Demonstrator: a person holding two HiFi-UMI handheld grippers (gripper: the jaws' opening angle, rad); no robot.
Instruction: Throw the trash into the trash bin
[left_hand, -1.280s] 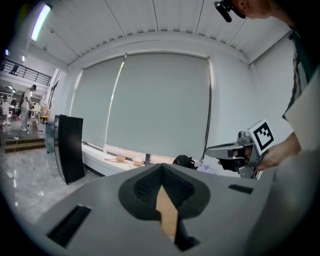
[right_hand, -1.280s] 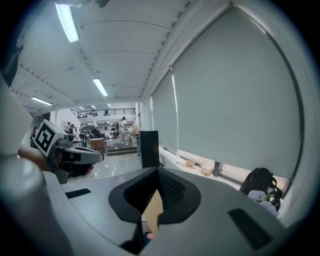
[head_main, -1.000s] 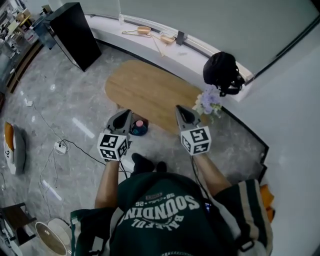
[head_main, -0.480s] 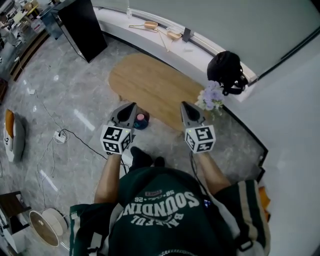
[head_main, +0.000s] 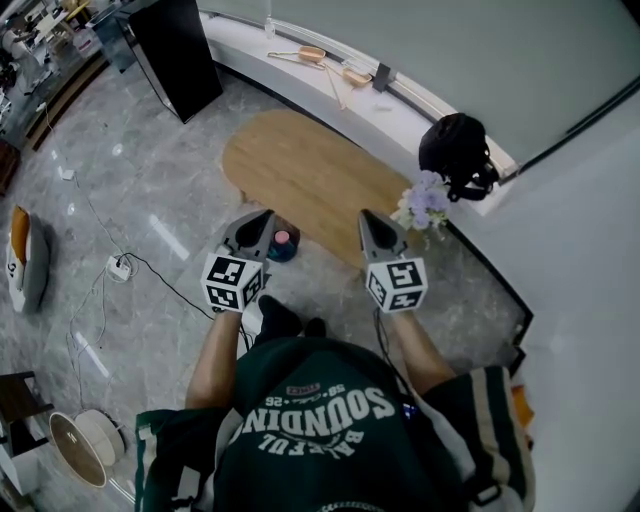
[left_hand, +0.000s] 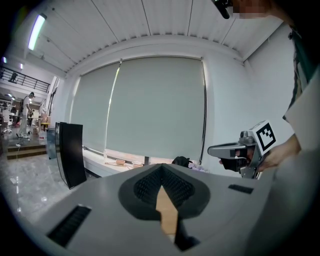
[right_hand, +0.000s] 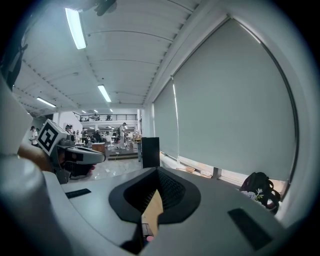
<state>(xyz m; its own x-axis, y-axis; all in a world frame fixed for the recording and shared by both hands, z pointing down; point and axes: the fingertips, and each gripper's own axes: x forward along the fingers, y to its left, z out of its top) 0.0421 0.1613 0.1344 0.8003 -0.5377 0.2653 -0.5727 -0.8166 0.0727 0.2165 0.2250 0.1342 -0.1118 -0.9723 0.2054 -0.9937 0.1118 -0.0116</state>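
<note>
Hardly budged since before: your L gripper (head_main: 260, 217) & R gripper (head_main: 368, 217) hover, fingers closed, empty. Head view shows trash bin (head_main: 281, 246) at counter (head_main: 310, 175) edge; gripper views show window blind (left_hand: 150, 100) instead.

The wooden table (head_main: 310, 175) in mid-frame has a bare top, open from the near side. At its right end flowers (head_main: 425, 205) crowd in, the wall (head_main: 590, 250) closes the right edge, a small bin (head_main: 281, 246) sits at its near edge, and cables (head_main: 122, 266) trail at lower left.

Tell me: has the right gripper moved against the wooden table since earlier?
No. The right gripper still sits over the near edge of the wooden table.
</note>
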